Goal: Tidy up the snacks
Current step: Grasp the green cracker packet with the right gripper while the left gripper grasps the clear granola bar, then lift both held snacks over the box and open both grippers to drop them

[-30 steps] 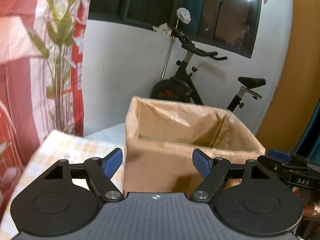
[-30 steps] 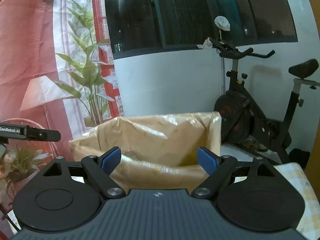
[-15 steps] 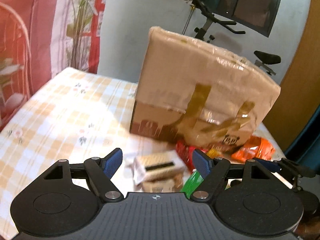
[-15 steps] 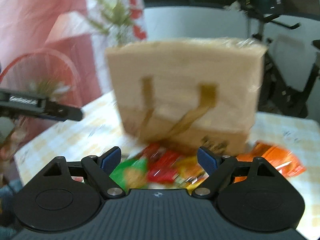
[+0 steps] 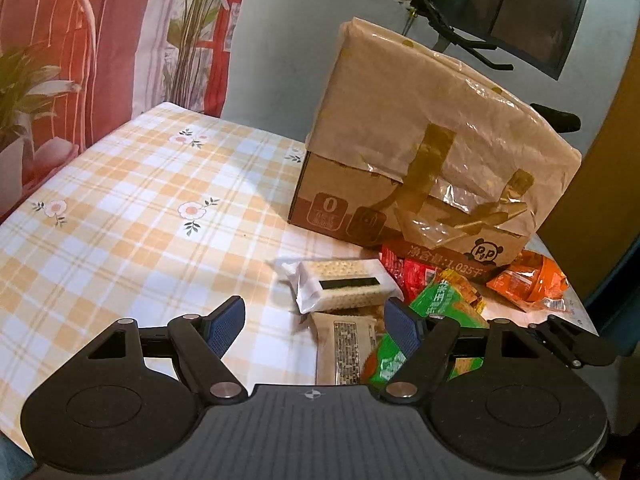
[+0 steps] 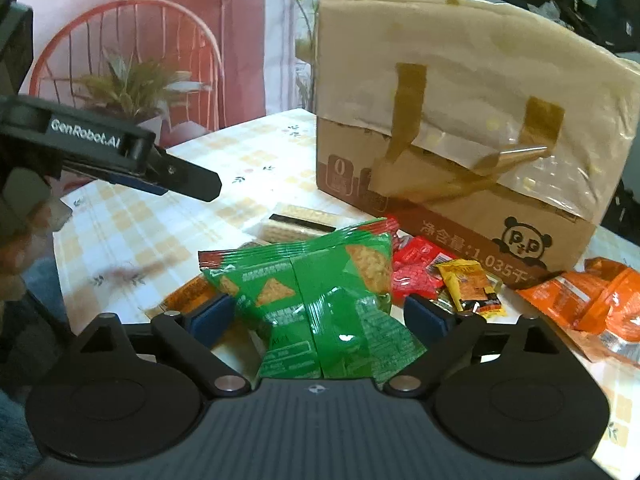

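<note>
From my left gripper [image 5: 314,322] I see the checked tablecloth [image 5: 132,216] bare to the left of the blue pads; the jaws stand wide with nothing pressed between them. Just ahead, between the fingers, lies a beige cracker pack [image 5: 346,344], its near end cut off by the gripper body. Beyond it, touching, a white-wrapped cracker pack [image 5: 344,286] lies across. My right finger hides most of a green chip bag [image 5: 444,304]. Further right sit red packets [image 5: 404,270] and an orange packet [image 5: 528,280], both against the foot of the taped cardboard box [image 5: 432,152]; its open top is out of sight from here.

From my right gripper [image 6: 318,316], the left gripper's finger [image 6: 132,160] crosses the far left. My own jaws are opening, and the green chip bag [image 6: 320,300] lies between the pads; whether either pad still touches it I cannot tell. To the right of my right finger a small yellow packet [image 6: 468,284] lies on the red packets [image 6: 416,266]; farther right, orange packets [image 6: 580,300] run to the edge. The box [image 6: 460,112] stands straight ahead, print partly blurred.
</note>
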`<state>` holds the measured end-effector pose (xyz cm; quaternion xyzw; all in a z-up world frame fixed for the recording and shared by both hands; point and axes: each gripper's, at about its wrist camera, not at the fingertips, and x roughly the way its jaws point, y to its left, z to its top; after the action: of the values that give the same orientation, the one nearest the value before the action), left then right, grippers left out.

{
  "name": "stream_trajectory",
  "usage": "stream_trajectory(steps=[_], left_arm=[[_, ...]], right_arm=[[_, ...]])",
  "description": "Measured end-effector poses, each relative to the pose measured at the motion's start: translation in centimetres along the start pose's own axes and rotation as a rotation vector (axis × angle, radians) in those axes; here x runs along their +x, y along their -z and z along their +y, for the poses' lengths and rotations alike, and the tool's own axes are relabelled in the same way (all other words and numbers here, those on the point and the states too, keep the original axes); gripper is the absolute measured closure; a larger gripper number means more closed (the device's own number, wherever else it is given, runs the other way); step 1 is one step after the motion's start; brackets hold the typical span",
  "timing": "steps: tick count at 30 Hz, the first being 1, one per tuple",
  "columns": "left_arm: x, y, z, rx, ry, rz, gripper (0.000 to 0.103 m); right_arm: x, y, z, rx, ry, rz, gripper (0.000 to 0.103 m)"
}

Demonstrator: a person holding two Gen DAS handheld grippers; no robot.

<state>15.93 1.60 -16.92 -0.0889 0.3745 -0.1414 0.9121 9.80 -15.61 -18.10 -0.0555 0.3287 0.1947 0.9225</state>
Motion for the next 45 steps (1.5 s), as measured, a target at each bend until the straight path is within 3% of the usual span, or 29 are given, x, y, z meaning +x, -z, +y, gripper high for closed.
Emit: stream_trajectory(steps=[5,7,10,18,23,25,27,28,32,36,45], left_arm=[[0.2,0.6,-0.2,0.006,0.003,0.008,0.025],[0.4,0.7,-0.2,0.01,0.005,0.015,0.025],[0.5,1.0,-0.5,0.022,0.007,0.025,0.025],[1.8,1.8,-1.5,0.063,0.01,0.072,0.025],[3.3,2.7,-3.1,0.144,0.001,0.099,0.025],[3.8,3.3,-3.5,0.17,-0.02,0.116,0.031],[4.3,3.6,-3.5,0.185,-0.037,0.144,0.059],[4.4,3.8,-3.5,0.188,-0.031,0.154,0.061],[3.6,3.7,-3.3,0.194,-0.043,0.128,0.064],[2.1,2.9,-3.0,0.17,-0.01,0.077,0.064],[-2.1,-0.7,-3.9,0.174,0.04,-0.123,0.064]], right_arm=[[0.6,0.6,-0.1,0.003,0.001,-0.005,0.008],[0.5,0.7,0.0,-0.01,0.011,-0.01,0.019],[-0.2,0.9,-0.5,0.016,0.014,-0.029,0.028],[-3.4,1.3,-2.5,0.125,0.134,-0.123,0.03],[-4.1,1.5,-3.1,0.156,0.169,-0.139,0.03],[-4.2,1.7,-3.2,0.161,0.173,-0.14,0.03],[-4.4,1.8,-3.3,0.166,0.175,-0.143,0.03],[-4.5,1.9,-3.4,0.169,0.178,-0.144,0.03],[-4.6,2.1,-3.7,0.189,0.189,-0.147,0.03],[-4.8,2.1,-3.8,0.194,0.191,-0.163,0.03],[-7.2,0.5,-3.4,0.156,0.207,-0.278,0.03]])
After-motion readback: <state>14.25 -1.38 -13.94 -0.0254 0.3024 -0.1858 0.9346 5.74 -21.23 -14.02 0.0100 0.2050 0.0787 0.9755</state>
